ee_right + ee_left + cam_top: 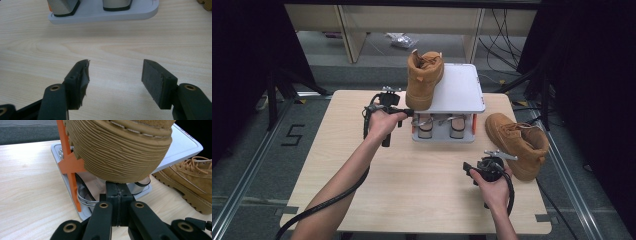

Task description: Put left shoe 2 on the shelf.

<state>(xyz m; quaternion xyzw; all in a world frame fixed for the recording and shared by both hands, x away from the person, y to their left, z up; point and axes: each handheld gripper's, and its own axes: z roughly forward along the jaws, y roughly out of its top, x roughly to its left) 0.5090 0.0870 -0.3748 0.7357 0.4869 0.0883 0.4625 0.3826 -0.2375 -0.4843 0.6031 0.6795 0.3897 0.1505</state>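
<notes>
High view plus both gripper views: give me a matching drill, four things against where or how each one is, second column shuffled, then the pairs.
Things:
1. tan suede boot with ribbed sole
2. second tan lace-up boot
3. left gripper
4. right gripper

Places or states:
A. lying on the wooden table, right of the rack
B. jaws apart over bare wood, nothing between them
C. standing on the top shelf of the grey two-tier shoe rack
D. jaws closed together, tips just under a boot's sole

Pairs: 1-C, 2-A, 3-D, 4-B
</notes>
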